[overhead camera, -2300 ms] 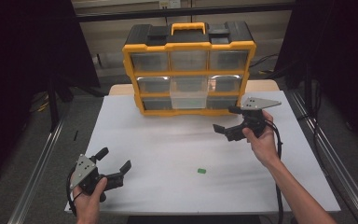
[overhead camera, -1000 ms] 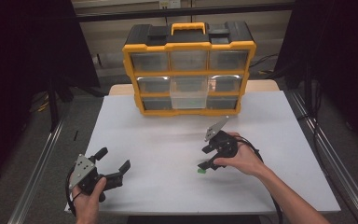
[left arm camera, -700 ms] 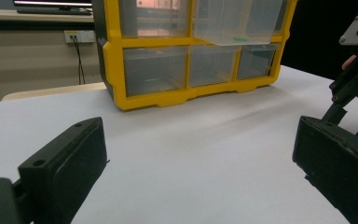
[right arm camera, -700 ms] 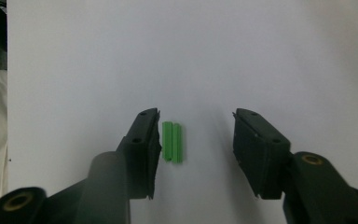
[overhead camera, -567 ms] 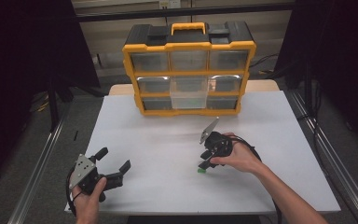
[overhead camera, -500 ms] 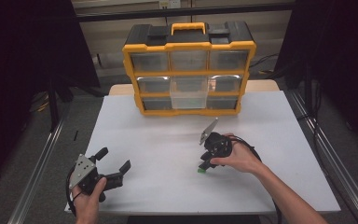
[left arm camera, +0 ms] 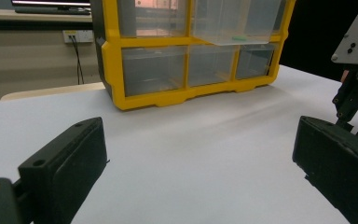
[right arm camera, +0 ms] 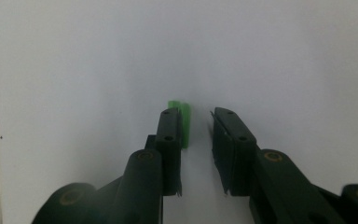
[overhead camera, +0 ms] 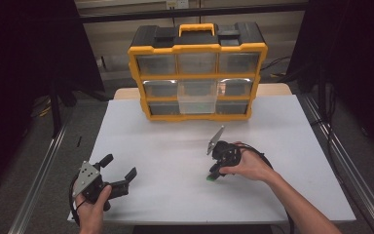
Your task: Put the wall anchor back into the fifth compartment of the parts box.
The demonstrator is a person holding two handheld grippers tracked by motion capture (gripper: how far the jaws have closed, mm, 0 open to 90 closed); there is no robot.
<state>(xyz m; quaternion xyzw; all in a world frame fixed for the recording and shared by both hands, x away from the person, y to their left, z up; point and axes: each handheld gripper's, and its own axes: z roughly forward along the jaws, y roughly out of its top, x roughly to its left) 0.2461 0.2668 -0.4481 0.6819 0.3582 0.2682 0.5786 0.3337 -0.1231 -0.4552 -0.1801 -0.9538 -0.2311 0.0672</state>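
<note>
Your right gripper (right arm camera: pixel 196 126), jaws slightly parted, straddles the small green piece (right arm camera: pixel 182 122) on the white table's (overhead camera: pixel 175 146) near centre, not yet clamped; closing comes next, while your left gripper (overhead camera: pixel 119 178) waits wide open and empty at the near left.

The left hand (overhead camera: pixel 93 208) sits at the lower left of the high view, holding the left gripper (overhead camera: pixel 119 171) level with its jaws spread wide. Right of centre, the right hand (overhead camera: pixel 251 165) tips the right gripper (overhead camera: pixel 213 176) steeply downward, jaws narrowly parted, forearm reaching in from the lower right.
</note>
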